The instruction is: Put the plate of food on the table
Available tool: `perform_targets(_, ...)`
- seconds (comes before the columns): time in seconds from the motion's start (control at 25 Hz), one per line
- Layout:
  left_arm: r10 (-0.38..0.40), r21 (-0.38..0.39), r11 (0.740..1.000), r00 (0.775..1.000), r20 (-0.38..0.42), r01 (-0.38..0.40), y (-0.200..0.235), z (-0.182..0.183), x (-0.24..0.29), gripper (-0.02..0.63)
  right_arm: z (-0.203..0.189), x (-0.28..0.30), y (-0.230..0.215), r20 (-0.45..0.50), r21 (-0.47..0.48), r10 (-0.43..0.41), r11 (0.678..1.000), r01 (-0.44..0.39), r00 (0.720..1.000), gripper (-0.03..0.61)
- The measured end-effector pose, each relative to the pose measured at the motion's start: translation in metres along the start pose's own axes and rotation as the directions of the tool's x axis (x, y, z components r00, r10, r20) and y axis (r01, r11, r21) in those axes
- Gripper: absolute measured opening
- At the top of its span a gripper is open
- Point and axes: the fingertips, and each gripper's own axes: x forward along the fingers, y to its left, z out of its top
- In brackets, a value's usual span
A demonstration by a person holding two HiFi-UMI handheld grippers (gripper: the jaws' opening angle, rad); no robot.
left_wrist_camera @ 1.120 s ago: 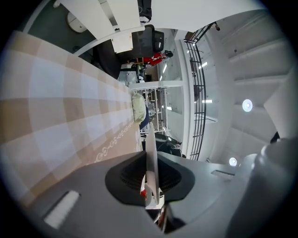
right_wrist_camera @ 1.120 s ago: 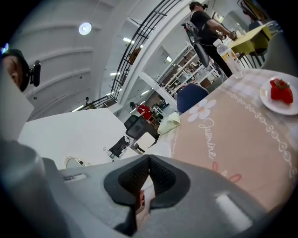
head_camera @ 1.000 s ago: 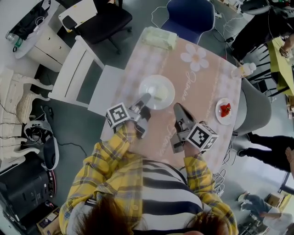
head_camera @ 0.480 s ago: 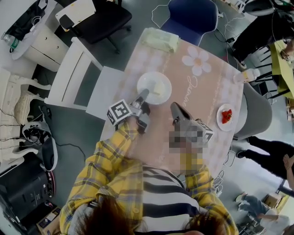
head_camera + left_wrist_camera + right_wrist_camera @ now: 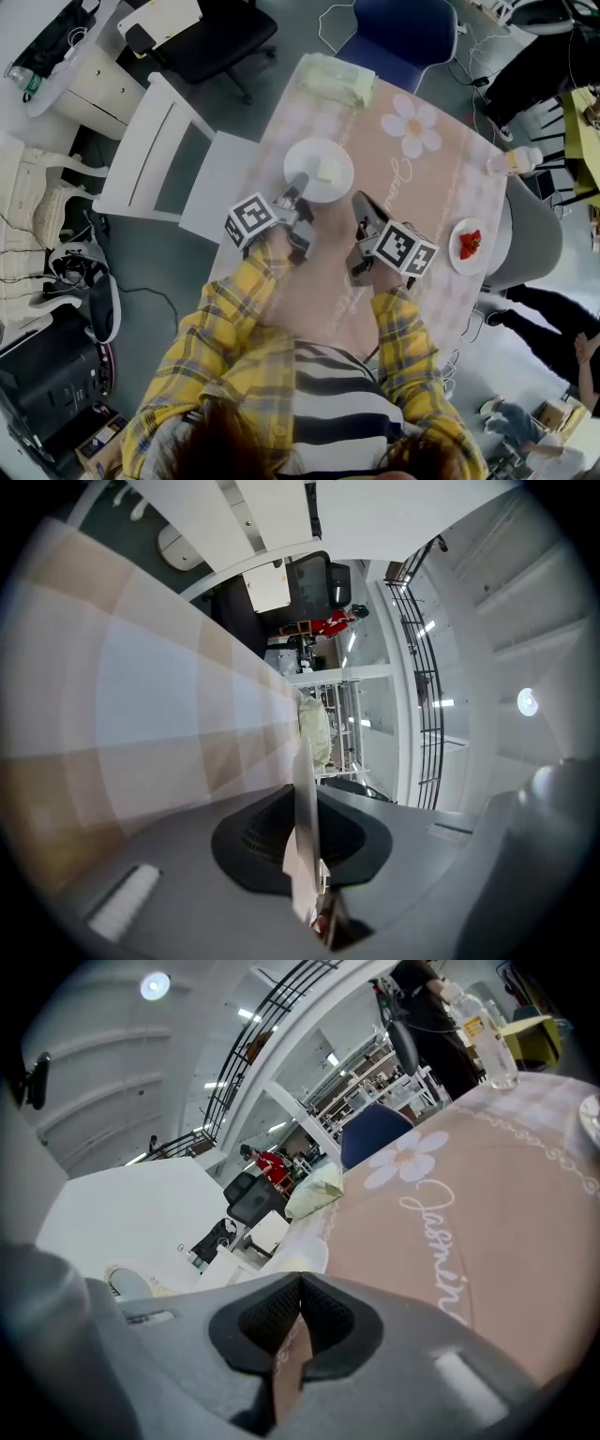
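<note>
A white plate (image 5: 323, 159) with a pale piece of food (image 5: 327, 172) is over the pink tablecloth (image 5: 412, 197), near the table's left edge. My left gripper (image 5: 299, 182) is shut on the plate's near rim. In the left gripper view that rim (image 5: 305, 761) runs edge-on between the dark pads (image 5: 258, 836) of the left gripper (image 5: 306, 803). I cannot tell whether the plate rests on the cloth. My right gripper (image 5: 360, 201) is shut and empty just right of the plate; in the right gripper view its (image 5: 300, 1286) pads meet with nothing between them.
A small plate with red food (image 5: 467, 246) sits at the table's right edge, a bottle (image 5: 514, 161) beyond it. A pale green folded cloth (image 5: 337, 79) lies at the far edge. A blue chair (image 5: 405, 33) stands behind, a white chair (image 5: 164, 150) to the left.
Both grippers have moved a little farther across the table, and the plate has gone along in the left one, toward the left edge. Neither gripper's jaws have changed.
</note>
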Motion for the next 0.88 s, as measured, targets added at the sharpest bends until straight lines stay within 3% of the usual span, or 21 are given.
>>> perform_targets(0.16, 0.018, -0.017, 1.000, 1.000, 0.015, -0.018, 0.001, 0.005, 0.009, 0.021, -0.001, 0.011, -0.003, -0.020, 0.010, 0.001, 1.000, -0.001, 1.000, -0.002)
perform_targets(0.4, 0.105, -0.058, 0.993, 0.994, 0.024, -0.104, 0.005, 0.012, 0.020, 0.026, -0.002, 0.019, 0.002, -0.036, 0.022, 0.013, 1.000, -0.012, 0.999, -0.002)
perform_targets(0.88, 0.128, -0.079, 0.989, 0.989, 0.067, -0.123, -0.004, 0.036, 0.053, 0.025, 0.004, 0.025, -0.006, -0.031, 0.014, 0.005, 1.000, -0.005, 0.999, -0.002)
